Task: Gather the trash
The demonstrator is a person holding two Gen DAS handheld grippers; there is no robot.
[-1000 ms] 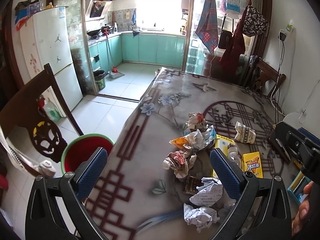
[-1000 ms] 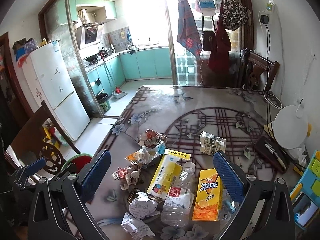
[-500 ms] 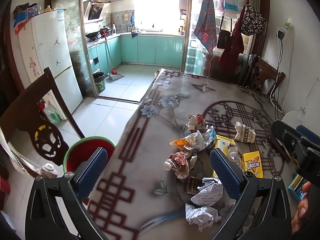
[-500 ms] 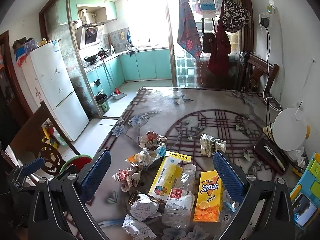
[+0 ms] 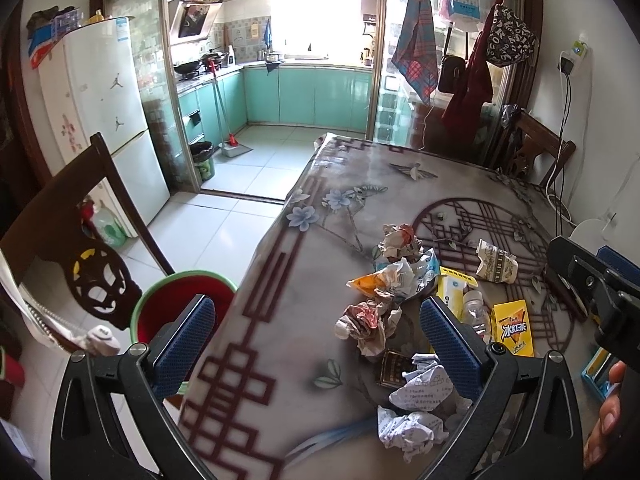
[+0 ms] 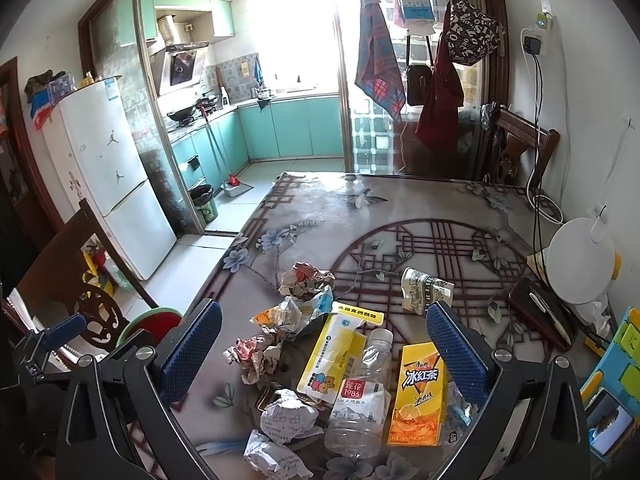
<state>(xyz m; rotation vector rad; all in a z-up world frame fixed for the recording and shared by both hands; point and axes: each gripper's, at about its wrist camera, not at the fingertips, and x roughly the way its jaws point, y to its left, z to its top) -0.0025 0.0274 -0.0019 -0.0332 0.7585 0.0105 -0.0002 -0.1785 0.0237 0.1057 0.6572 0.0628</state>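
left gripper jaws apart, holding nothing, over the near edge of the patterned table. red bucket with green rim on the floor left of the table; its contents are hidden by the finger and the table edge. crumpled paper trash pile on the table, partly hidden behind the right finger.

right gripper jaws apart, empty, above the pile. clear plastic bottle lies between yellow pouch and orange tea carton. bucket mostly cut off.

Red bin half hidden behind table
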